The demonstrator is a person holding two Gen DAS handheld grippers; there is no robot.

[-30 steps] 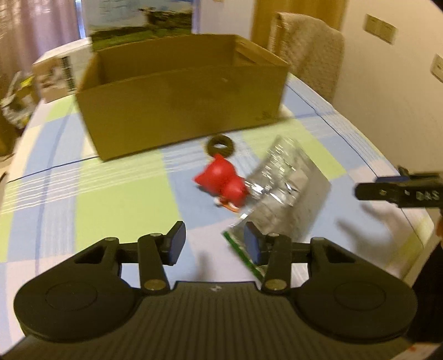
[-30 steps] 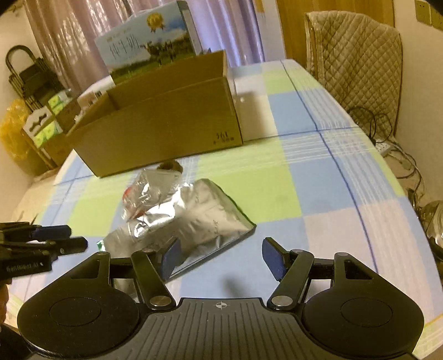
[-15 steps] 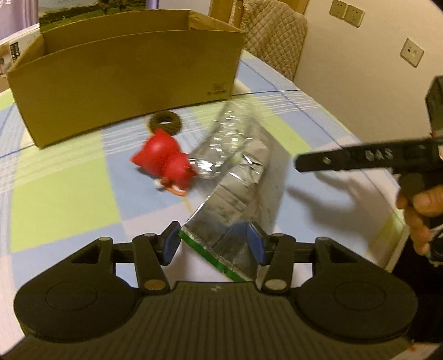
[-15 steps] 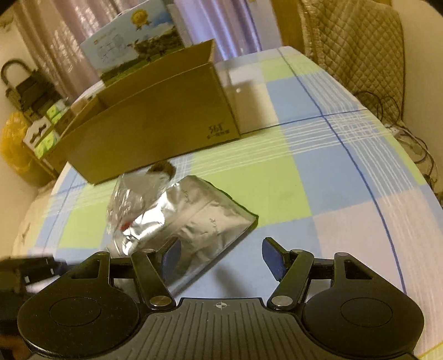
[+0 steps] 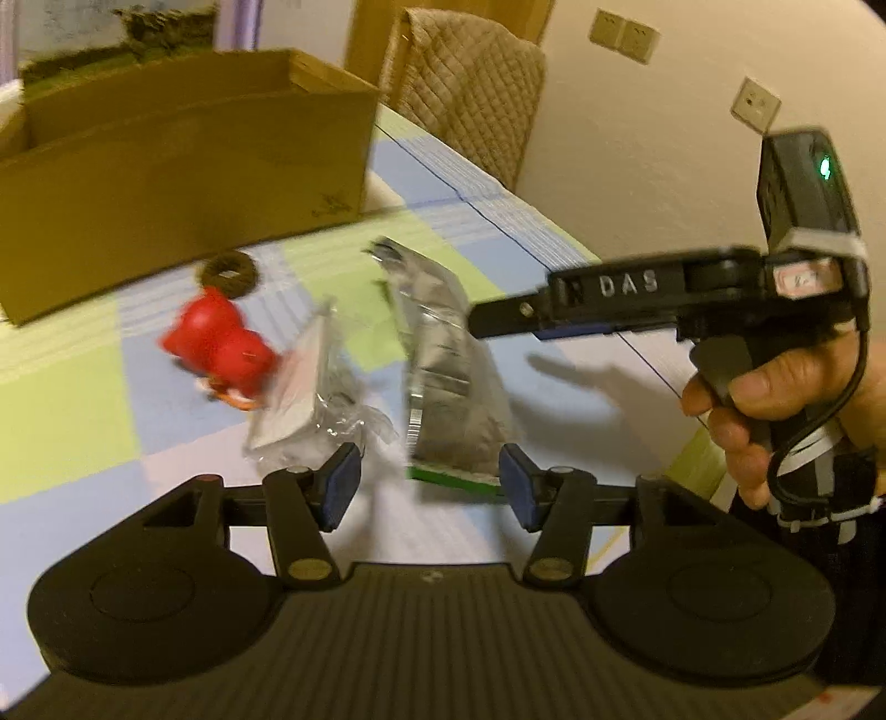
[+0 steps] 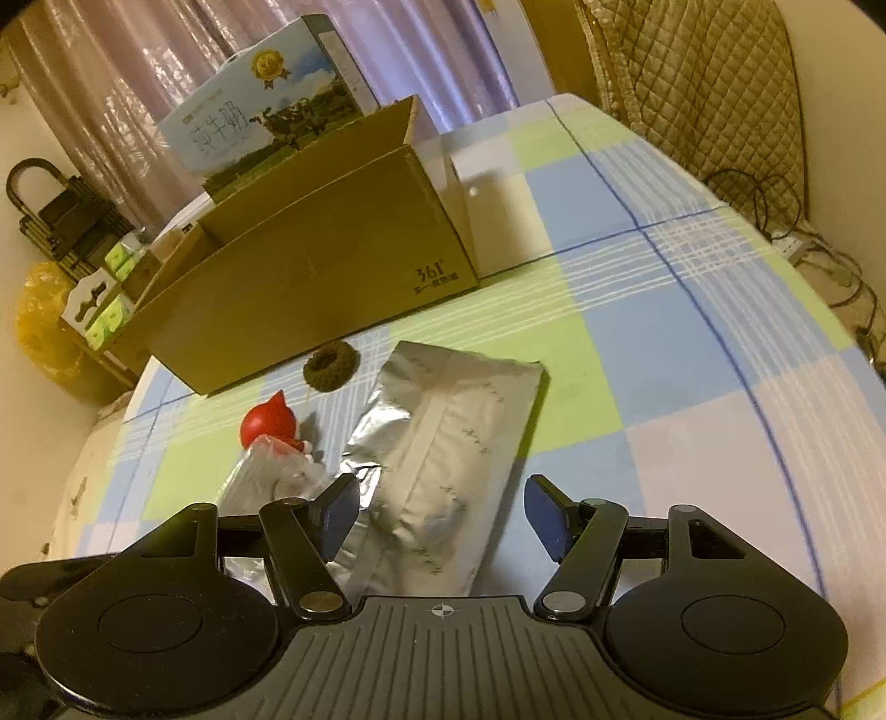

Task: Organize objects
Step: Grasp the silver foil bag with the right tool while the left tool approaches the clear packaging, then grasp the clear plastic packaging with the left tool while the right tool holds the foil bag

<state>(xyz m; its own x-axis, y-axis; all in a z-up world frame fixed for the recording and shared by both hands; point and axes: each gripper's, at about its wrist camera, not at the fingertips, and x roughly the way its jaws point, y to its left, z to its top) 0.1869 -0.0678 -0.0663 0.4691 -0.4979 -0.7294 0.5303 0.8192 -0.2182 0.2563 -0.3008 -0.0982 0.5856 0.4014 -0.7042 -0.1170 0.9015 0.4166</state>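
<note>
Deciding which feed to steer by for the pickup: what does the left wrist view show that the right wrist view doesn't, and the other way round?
Only the left wrist view shows the right gripper from outside, gripped by a hand, plus wall sockets.

Only the right wrist view shows the printed carton clearly, the yellow bag and floor cables.

Both show the cardboard box, silver foil pouch, clear packet, red toy and brown ring on the checked tablecloth.
</note>
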